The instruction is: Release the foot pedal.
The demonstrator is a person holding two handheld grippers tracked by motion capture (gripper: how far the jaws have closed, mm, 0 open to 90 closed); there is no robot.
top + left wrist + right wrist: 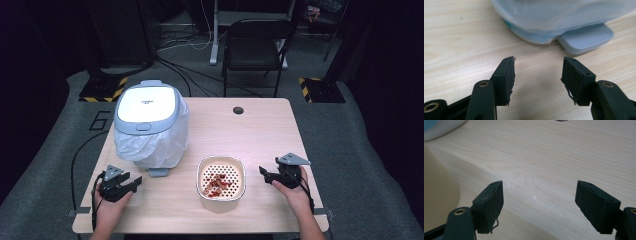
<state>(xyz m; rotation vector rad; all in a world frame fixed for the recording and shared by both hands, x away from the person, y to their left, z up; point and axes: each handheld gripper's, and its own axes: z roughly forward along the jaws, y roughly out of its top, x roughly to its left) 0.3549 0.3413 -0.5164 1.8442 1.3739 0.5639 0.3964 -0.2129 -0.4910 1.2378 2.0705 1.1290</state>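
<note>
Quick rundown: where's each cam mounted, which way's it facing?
High view: above the person's table edge, looking forward and down; both forearms, left claw, right claw.
Left gripper view: rides the left claw, facing the white bag-lined pedal bin; open jaws.
Right gripper view: rides the right claw, facing bare light wooden table; open jaws.
Shared: table, bin.

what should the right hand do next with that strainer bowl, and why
Probably slide the right gripper left to the strainer bowl's near rim and close on it. Its fingers stand open with nothing between them, the bowl holds food scraps, and the lidded bin waits beside it.
</note>
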